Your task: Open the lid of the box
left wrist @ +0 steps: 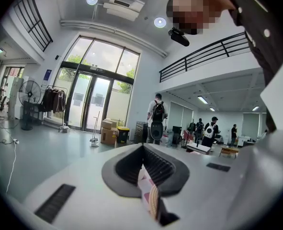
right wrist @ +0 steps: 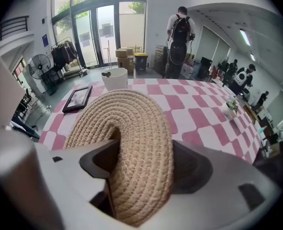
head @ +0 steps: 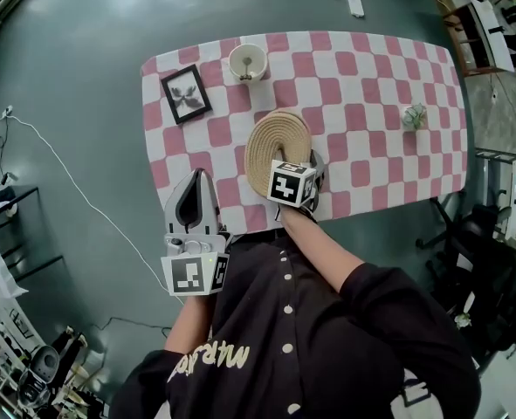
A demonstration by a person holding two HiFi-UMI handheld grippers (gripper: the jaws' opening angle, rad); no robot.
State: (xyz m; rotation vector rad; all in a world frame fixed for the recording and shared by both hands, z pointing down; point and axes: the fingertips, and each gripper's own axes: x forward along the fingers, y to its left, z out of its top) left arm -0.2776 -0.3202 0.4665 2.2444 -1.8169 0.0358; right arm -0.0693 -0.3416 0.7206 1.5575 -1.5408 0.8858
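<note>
Firmly gripping the woven lid (right wrist: 131,123) by its rim, the right tool (right wrist: 140,176) should lift straight up; the left tool (head: 198,177) idles closed.

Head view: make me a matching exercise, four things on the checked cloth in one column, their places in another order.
1. picture frame
2. white cup
3. small plant
4. woven lid

A. between the right gripper jaws
B. right part of the cloth
C. far left corner
D. far edge, beside the frame

Pairs: 1-C, 2-D, 3-B, 4-A
</note>
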